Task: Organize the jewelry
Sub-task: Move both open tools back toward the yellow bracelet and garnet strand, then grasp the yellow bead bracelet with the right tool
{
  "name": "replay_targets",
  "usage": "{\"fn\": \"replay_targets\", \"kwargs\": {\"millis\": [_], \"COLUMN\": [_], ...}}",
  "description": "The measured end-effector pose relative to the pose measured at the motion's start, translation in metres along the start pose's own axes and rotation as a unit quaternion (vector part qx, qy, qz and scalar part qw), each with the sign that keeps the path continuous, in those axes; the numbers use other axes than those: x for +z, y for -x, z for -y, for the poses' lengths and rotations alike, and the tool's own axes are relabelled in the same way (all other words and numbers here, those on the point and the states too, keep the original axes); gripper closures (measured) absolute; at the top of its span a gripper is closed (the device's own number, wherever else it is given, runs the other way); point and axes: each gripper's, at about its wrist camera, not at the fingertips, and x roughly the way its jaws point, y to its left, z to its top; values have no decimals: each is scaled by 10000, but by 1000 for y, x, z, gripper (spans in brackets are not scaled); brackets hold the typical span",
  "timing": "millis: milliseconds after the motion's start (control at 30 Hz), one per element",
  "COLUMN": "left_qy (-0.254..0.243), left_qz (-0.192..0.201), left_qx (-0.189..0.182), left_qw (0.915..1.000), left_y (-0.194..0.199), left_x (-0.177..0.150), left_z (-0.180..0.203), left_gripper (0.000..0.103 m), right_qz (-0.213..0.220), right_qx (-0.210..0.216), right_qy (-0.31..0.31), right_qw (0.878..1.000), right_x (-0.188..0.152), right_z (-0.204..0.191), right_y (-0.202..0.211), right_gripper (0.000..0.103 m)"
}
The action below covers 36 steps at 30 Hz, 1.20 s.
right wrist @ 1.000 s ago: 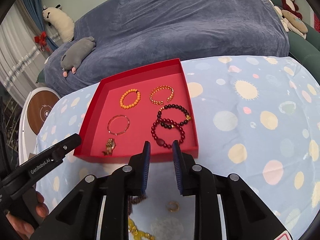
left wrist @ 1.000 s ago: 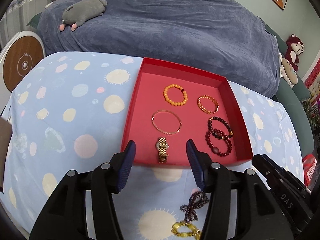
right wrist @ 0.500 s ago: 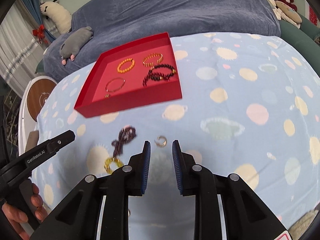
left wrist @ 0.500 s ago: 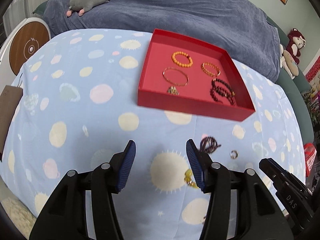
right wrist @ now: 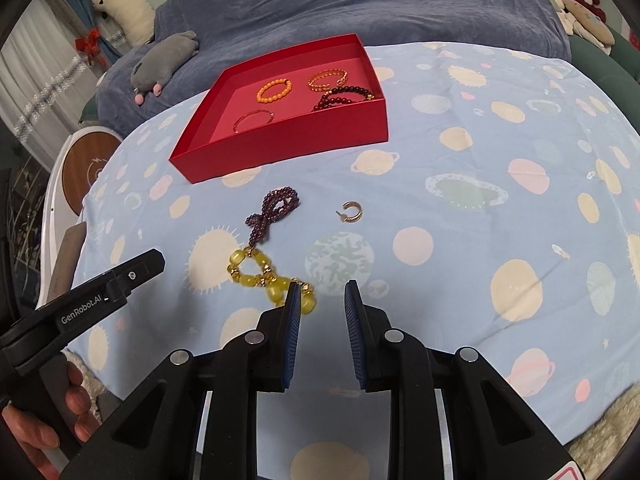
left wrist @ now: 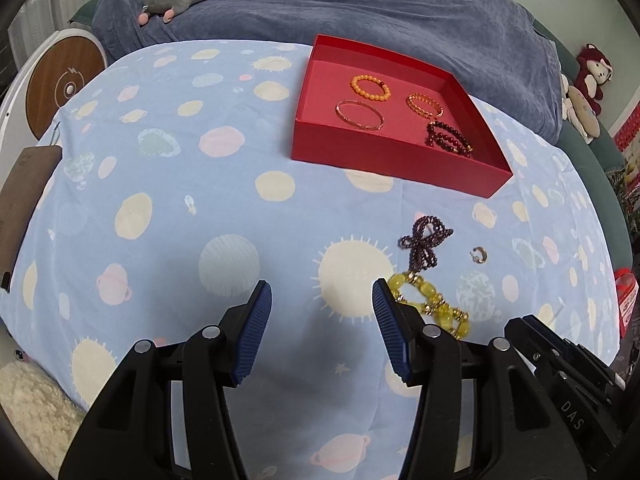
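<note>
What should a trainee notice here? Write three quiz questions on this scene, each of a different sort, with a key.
1. True or false: the left tongs and the right tongs are both open and empty.
2. Which piece lies nearest the right tongs? A. orange bead bracelet B. yellow bead bracelet C. dark red bead bracelet
3. How many pieces lie on the spotted cloth outside the red tray?

Key: 1 true. 2 B. 3 three: the yellow bead bracelet, the purple bead strand and the gold hoop earring.
</note>
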Motion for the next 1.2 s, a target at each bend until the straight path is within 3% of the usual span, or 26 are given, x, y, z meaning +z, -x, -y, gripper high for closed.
{"fn": "replay_targets", "kwargs": {"millis": [400, 900, 1000, 1067, 1200], "left_qy": [-41, 77, 80, 90, 122], "left_qz": [-105, -250, -255, -259, -267], "left_qx": [65, 82, 68, 58, 4], "left_qw": [9999, 9996, 9996, 9996, 9996], "left_y": [-1, -5, -5, -5, -5], "left_x": [-19, -29, -29, -29, -29], "left_z": [-11, -26, -26, -27, -24], "left_gripper": [53, 53, 53, 53, 53], "right_qz": [-133, -423, -481, -492, -467], "right_qx": [-5, -161, -162, -170, -164], "right_qy": [287, 825, 814, 823, 639], "right_qw": [9995, 9956, 9954, 9952, 9967], "right_x": [-5, 4, 2, -1, -9], "right_z": [-19, -50, -49, -46, -32], "right_y": [-8, -49, -52, -51, -42], "right_gripper": [80, 75, 80, 93, 94]}}
